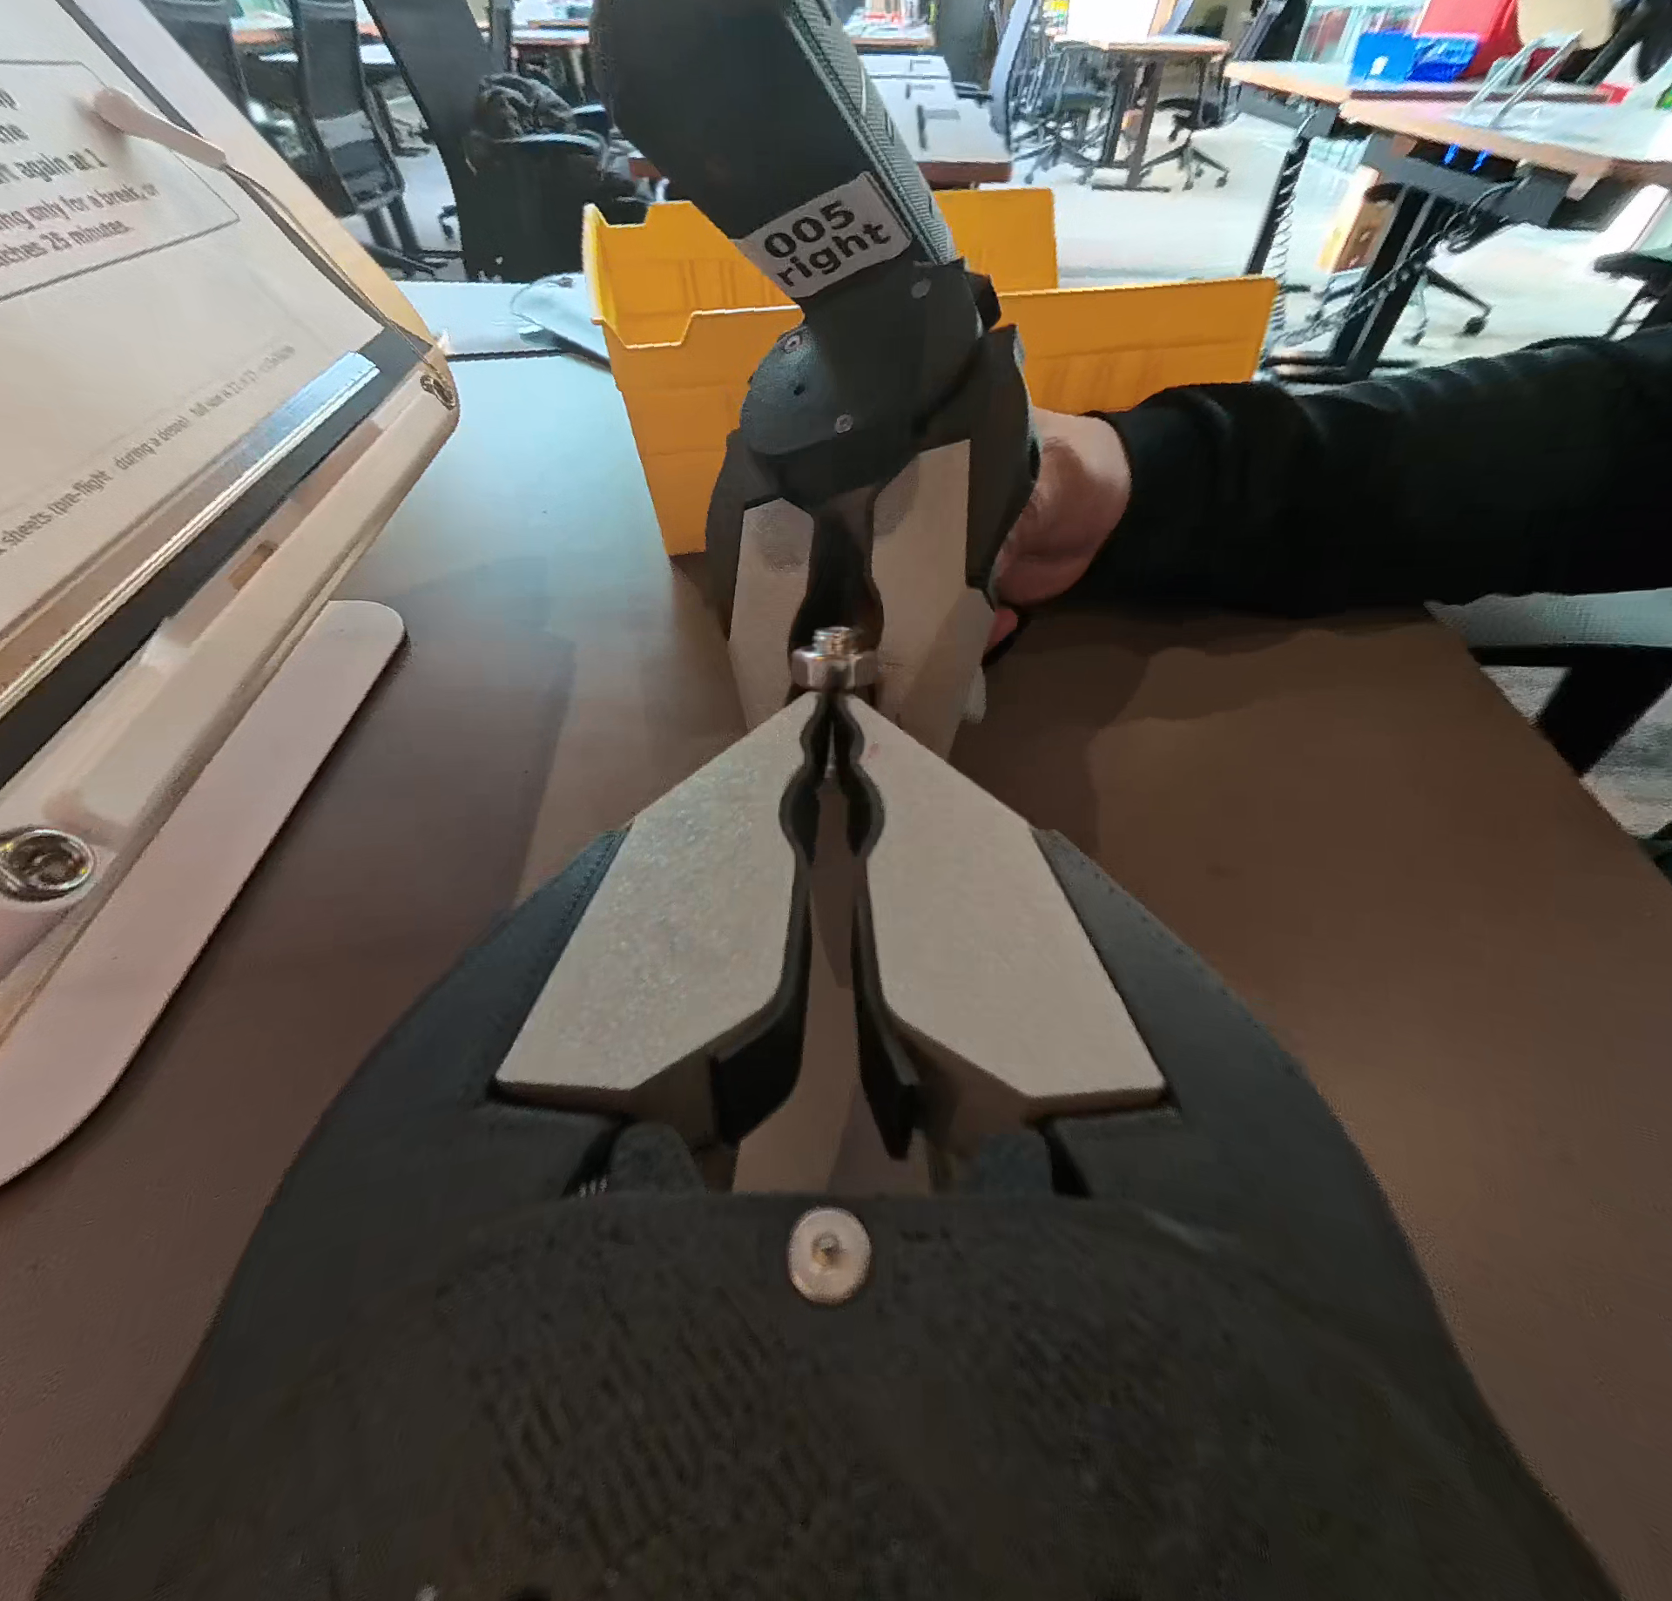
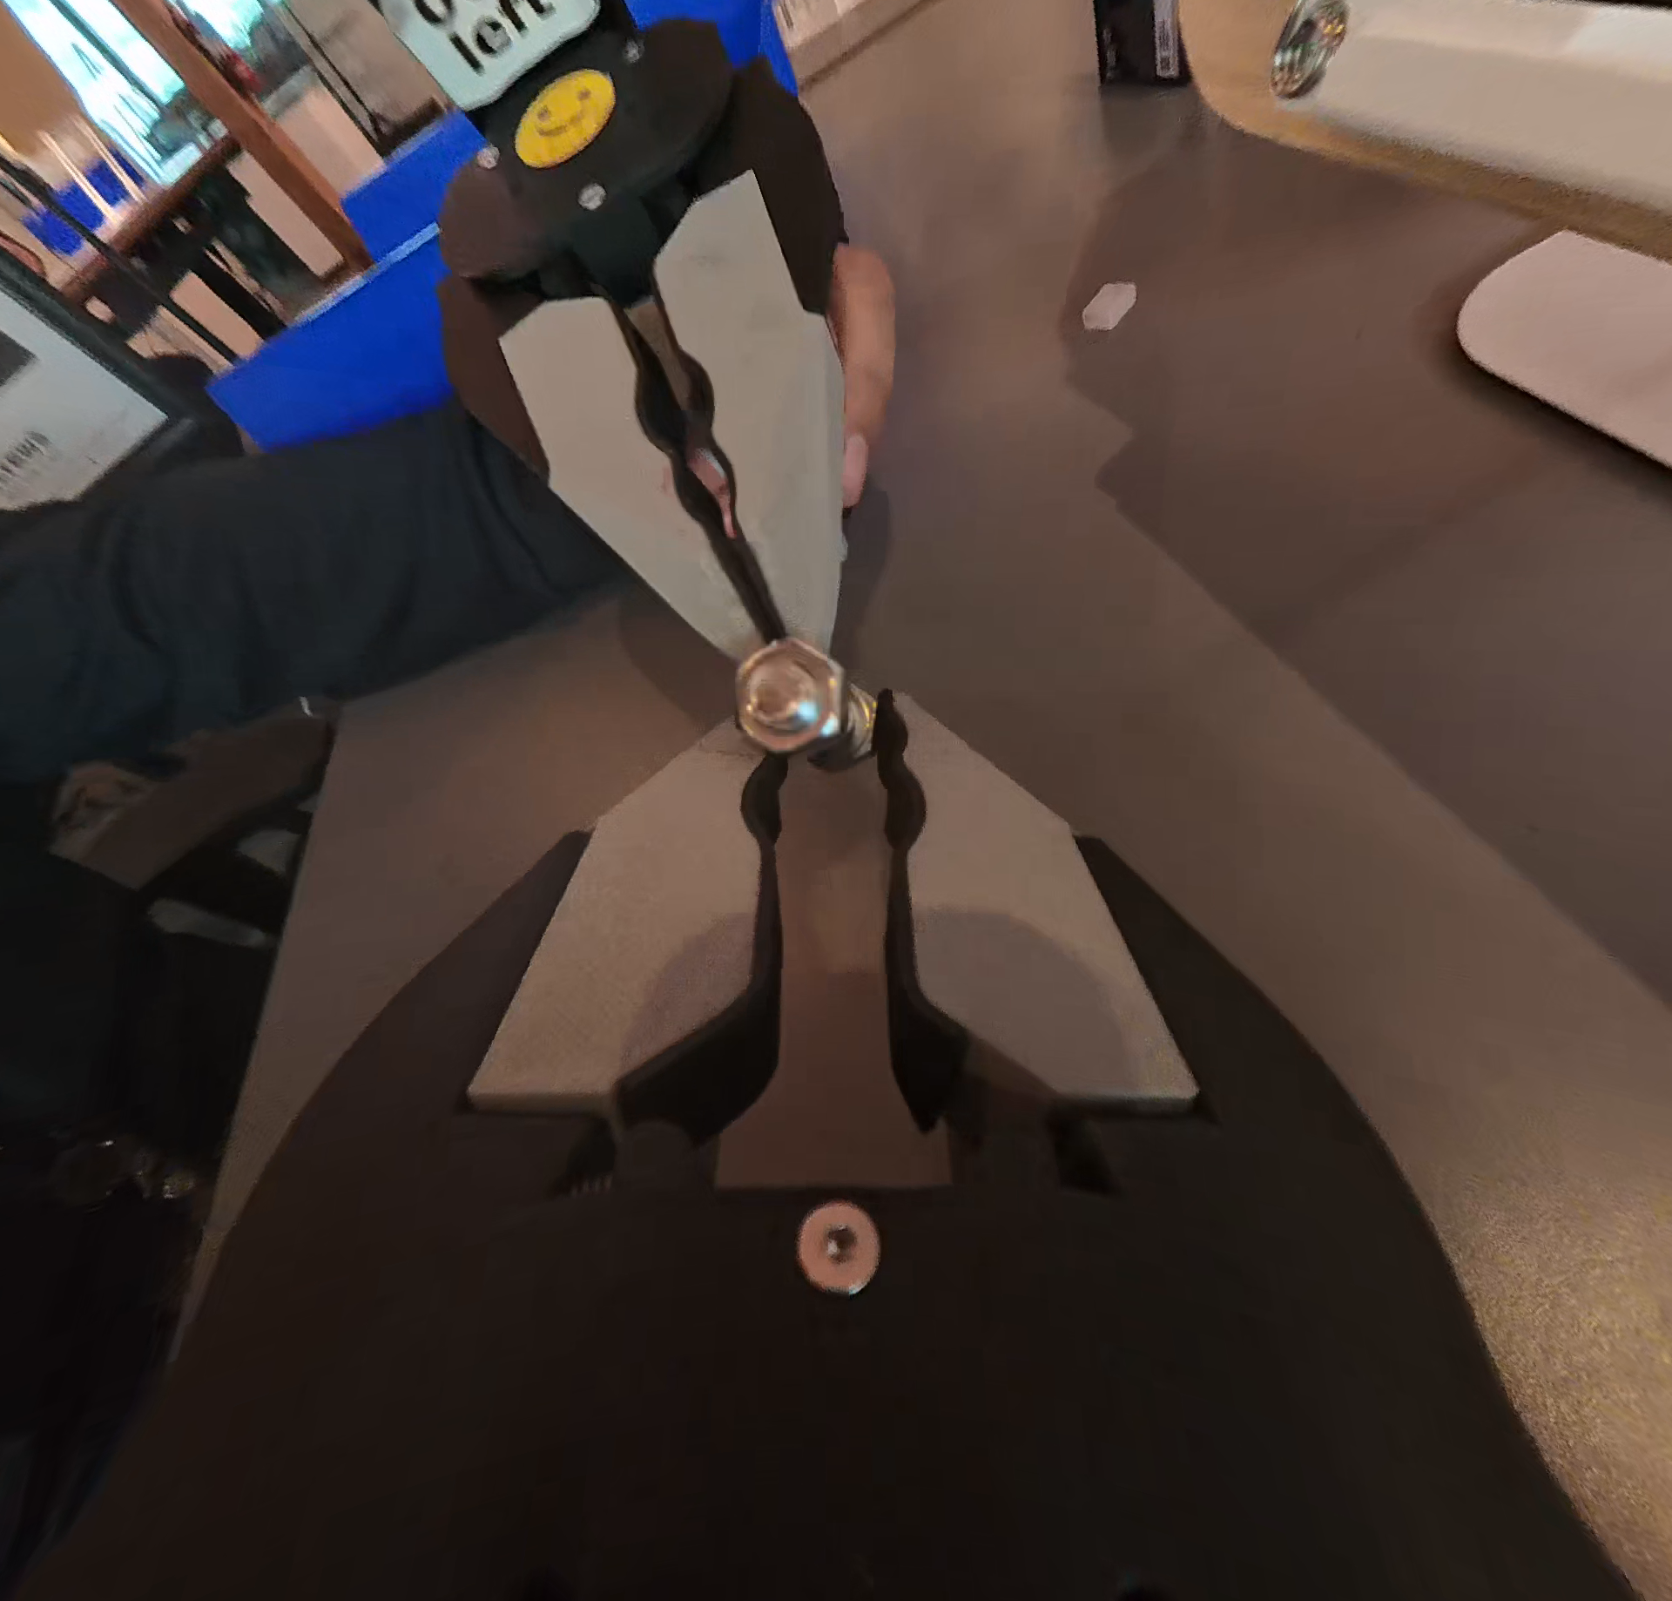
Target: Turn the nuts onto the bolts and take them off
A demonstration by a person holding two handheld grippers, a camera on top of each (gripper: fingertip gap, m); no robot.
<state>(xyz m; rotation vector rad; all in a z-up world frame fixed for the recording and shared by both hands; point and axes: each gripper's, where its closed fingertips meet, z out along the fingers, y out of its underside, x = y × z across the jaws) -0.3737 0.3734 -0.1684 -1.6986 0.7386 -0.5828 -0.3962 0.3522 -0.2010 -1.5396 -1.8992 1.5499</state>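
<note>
A silver bolt stands upright above the brown table with a hex nut threaded near its top end. My left gripper is shut on the bolt's shank just below the nut. My right gripper comes down from behind, held by a hand in a black sleeve. In the right wrist view its jaws stand about a nut's width apart, and the right gripper grips the nut. Threads of the bolt show beside it. The left gripper meets it from the far side.
A yellow bin stands behind the grippers. A white tablet stand fills the left side. A blue bin sits by the left arm. A small white piece lies on the table. Office desks and chairs are in the background. My left and right fingertips are right by each other. The small white piece is about 20 cm from both grippers' fingertips.
</note>
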